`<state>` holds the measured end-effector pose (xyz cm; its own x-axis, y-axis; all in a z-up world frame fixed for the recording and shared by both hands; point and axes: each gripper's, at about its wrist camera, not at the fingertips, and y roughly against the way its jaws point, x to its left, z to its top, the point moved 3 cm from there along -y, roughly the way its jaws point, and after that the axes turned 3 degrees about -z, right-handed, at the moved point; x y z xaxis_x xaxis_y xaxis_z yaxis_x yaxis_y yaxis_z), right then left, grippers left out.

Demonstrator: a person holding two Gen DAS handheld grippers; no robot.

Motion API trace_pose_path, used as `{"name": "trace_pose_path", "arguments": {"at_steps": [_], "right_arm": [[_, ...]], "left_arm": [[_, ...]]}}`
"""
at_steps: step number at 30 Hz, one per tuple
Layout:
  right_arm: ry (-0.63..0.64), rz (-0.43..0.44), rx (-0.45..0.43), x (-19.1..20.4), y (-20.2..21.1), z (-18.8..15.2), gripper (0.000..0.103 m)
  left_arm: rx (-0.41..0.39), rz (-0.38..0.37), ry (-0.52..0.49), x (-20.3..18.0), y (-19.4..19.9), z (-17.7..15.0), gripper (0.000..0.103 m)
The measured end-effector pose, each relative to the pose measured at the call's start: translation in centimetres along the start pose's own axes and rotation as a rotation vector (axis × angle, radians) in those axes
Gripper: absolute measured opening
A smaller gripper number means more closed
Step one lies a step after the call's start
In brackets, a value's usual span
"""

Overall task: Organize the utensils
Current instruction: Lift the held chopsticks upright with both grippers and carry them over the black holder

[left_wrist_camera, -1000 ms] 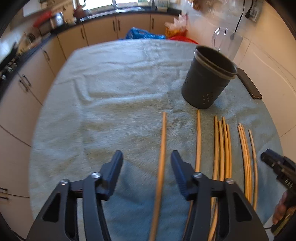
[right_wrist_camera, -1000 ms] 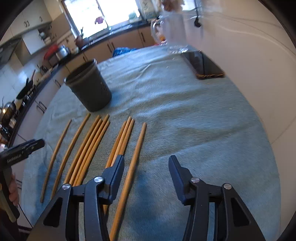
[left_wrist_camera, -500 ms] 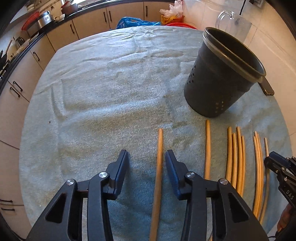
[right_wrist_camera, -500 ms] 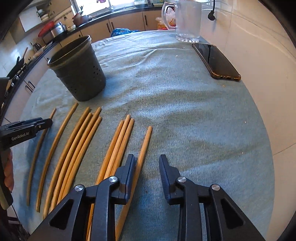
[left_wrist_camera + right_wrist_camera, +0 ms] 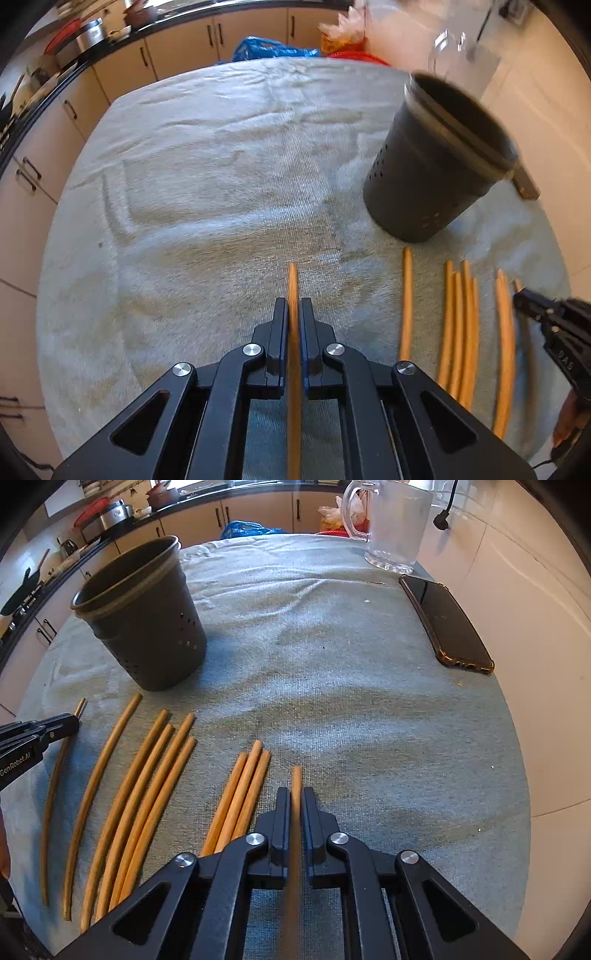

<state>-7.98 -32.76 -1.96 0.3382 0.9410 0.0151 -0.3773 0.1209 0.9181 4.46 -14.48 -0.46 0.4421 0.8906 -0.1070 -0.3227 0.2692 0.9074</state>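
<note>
Left tongs (image 5: 293, 314) clenched on leftmost chopstick (image 5: 292, 280) | right tongs (image 5: 295, 805) clenched on rightmost stick (image 5: 296, 779) | I lift level, tip into holder (image 5: 436, 177) at 1 o'clock.

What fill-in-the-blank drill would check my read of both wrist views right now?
1. The left gripper has its jaws ____ on a wooden chopstick.
2. The right gripper grips the ____ chopstick of the row.
3. The dark perforated utensil holder stands ____ on the grey-green towel.
4. The black phone lies nearest the clear ____.

Missing words: shut; rightmost; upright; mug
</note>
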Motion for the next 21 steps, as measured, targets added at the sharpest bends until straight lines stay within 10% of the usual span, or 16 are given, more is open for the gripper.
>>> {"name": "trace_pose_path", "arguments": {"at_steps": [21], "right_arm": [[-0.050, 0.201, -0.407, -1.1, 15.3, -5.7, 0.006]], "left_arm": [[-0.425, -0.034, -0.050, -3.2, 19.8, -8.6, 0.005]]}}
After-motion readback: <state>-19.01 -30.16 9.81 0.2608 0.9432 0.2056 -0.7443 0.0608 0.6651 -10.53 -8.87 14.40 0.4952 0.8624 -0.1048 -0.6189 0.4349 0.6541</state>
